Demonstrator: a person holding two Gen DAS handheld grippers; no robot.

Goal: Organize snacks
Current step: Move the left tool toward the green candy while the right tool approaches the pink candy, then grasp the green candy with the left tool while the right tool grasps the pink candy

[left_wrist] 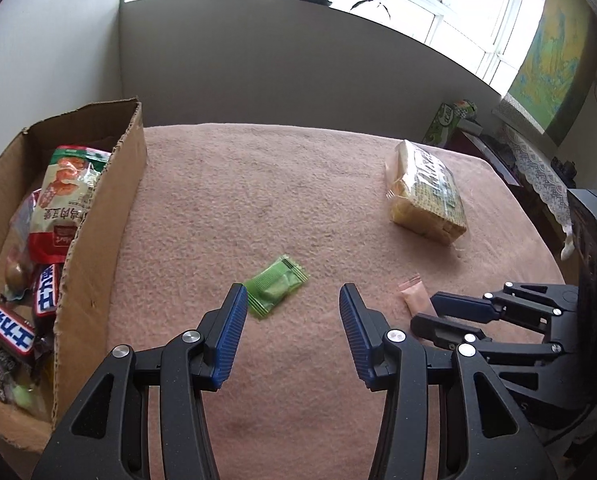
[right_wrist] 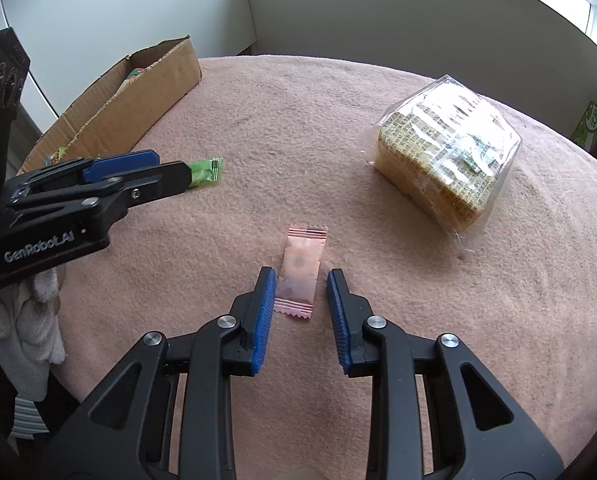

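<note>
Well out past the outer side of the left fingers: a cardboard box (left_wrist: 98,216) with bagged and wrapped snacks lying loose inside.

Left gripper (left_wrist: 293,294): jaws partly open, holding nothing. Just ahead of the left-hand fingertip, touching neither pad: a green packet (left_wrist: 276,290), flat on the pink blanket (right_wrist: 298,140), skewed across the line of the fingers. Probably very light, crinkly and slippery. Best taken across the padded middle, not by the thin crimped ends, which would likely fold and slide out.

Right gripper (right_wrist: 301,276): jaws drawn in to a narrow slot on the pink sachet (right_wrist: 300,272). Lying lengthwise between the two tips, one crimped end back between the pads, the other reaching out past them. Left-hand pad against one long edge; right-hand pad against the other or a sliver off, hard to tell. Taken as gripped. Small, soft, nearly weightless, so a gentle squeeze should do. Flat against the nap, though, and apt to buckle or slip if pinched only at the film edge.

Well ahead of the right fingers and off to their right: a clear-wrapped biscuit pack (right_wrist: 446,152). Bulkier, stiffer, probably brittle inside. Wants wide jaws across the short sides and a soft set-down in the box
</note>
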